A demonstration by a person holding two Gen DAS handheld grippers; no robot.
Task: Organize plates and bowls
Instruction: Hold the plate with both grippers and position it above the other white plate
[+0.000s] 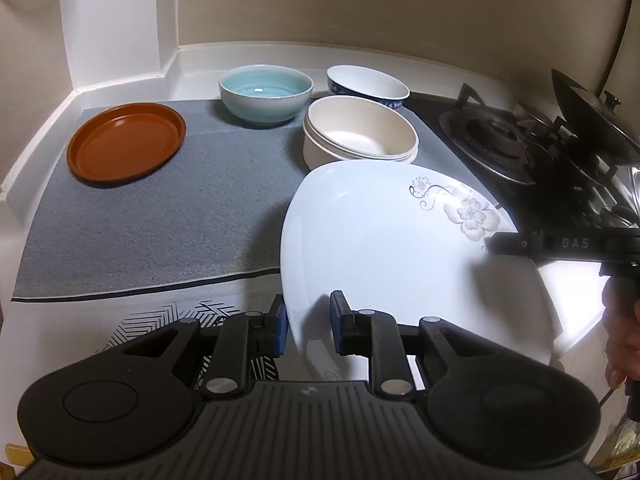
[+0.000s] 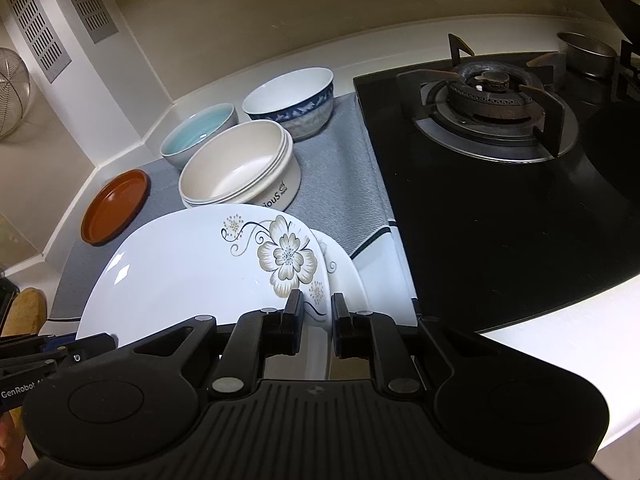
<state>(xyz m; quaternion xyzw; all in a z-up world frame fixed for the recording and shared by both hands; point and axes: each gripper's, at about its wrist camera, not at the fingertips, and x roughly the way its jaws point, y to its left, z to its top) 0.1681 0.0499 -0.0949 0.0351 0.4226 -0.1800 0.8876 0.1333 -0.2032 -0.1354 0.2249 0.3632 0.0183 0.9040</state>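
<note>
Readable writing: "DAS" on the right tool's body as seen from the left wrist view; "GenRobot" on the left tool's body at the lower left edge of the right wrist view; the letters "iouS" on the wall of the cream bowl [image 2: 240, 168], the start of the word hidden behind the plate rim.

Pose: both tools point obliquely downward over the desk [image 1: 152, 216]; the left tool [image 1: 308, 326] is clenched on the near left rim of the flowered plate [image 1: 380, 248], one blue pad under the rim and one above; the right tool [image 2: 318, 320] is clenched on the opposite rim of the same plate [image 2: 192, 272], beside its flower motif; the plate is tilted, carried between the two tools above the front of the grey mat [image 1: 160, 208]; part of a hand [image 1: 622, 344] grips the right tool's handle at the right edge of the left wrist view.

Count: two flowered plates, the held one and a second one [image 2: 344, 276] lying partly beneath it; one brown plate [image 1: 126, 144] at the mat's left; three bowls at the mat's rear, namely the cream bowl [image 1: 360, 132], a pale blue bowl [image 1: 266, 94] and a blue-patterned bowl [image 1: 368, 86]; the cream bowl's rim shows stacked edges, though how many pieces cannot be told; one gas hob [image 2: 500, 184] lies right of the mat.
</note>
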